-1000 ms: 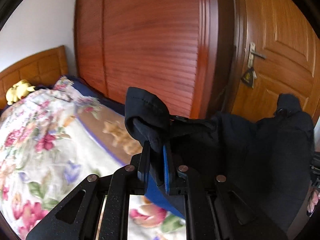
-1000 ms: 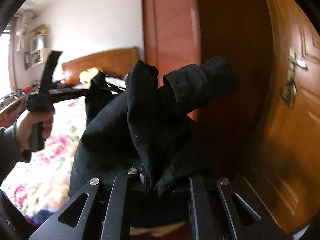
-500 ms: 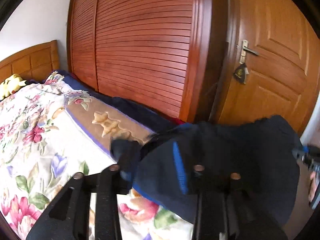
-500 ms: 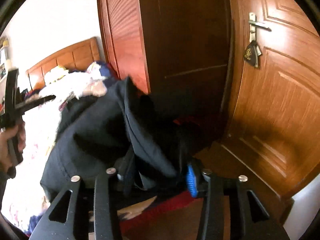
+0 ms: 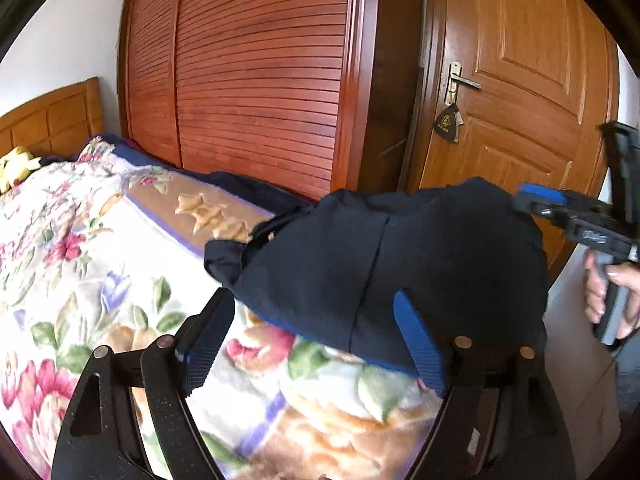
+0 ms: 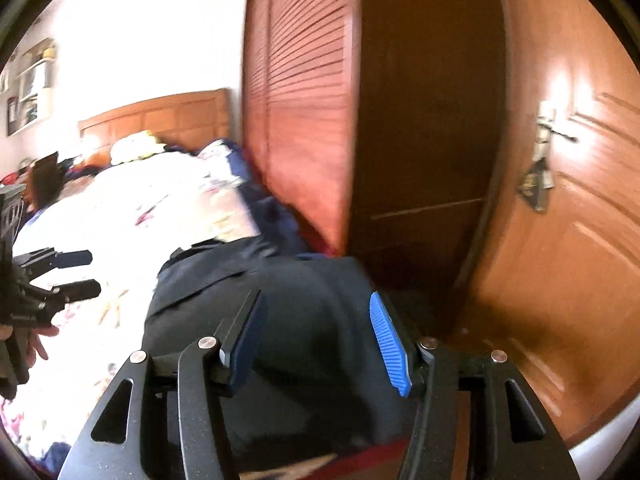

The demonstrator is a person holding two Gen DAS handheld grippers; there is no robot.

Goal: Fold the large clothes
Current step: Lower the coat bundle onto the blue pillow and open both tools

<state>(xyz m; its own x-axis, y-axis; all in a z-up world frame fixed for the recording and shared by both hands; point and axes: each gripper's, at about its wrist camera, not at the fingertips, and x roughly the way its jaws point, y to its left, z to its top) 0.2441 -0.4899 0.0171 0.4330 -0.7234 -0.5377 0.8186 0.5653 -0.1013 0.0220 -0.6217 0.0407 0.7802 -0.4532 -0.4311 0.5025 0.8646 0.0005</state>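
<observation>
A dark navy garment (image 5: 384, 264) lies in a loose heap on the floral blanket (image 5: 80, 264) at the bed's near corner; it also shows in the right wrist view (image 6: 304, 320). My left gripper (image 5: 316, 320) is open and empty, jaws wide, just in front of the garment. My right gripper (image 6: 316, 324) is open and empty, jaws spread over the garment. The right gripper shows at the right edge of the left wrist view (image 5: 560, 208), beside the garment. The left gripper shows at the left edge of the right wrist view (image 6: 72, 276), open.
A slatted wooden wardrobe (image 5: 256, 80) stands behind the bed. A wooden door (image 5: 520, 80) with a handle and hanging tag is to the right. A wooden headboard (image 5: 48, 120) and a yellow plush toy (image 5: 16, 164) are at the far left.
Both grippers held the garment up in the air a second ago. They lowered it onto the bed, opened and let go. The garment now rests on the blanket.
</observation>
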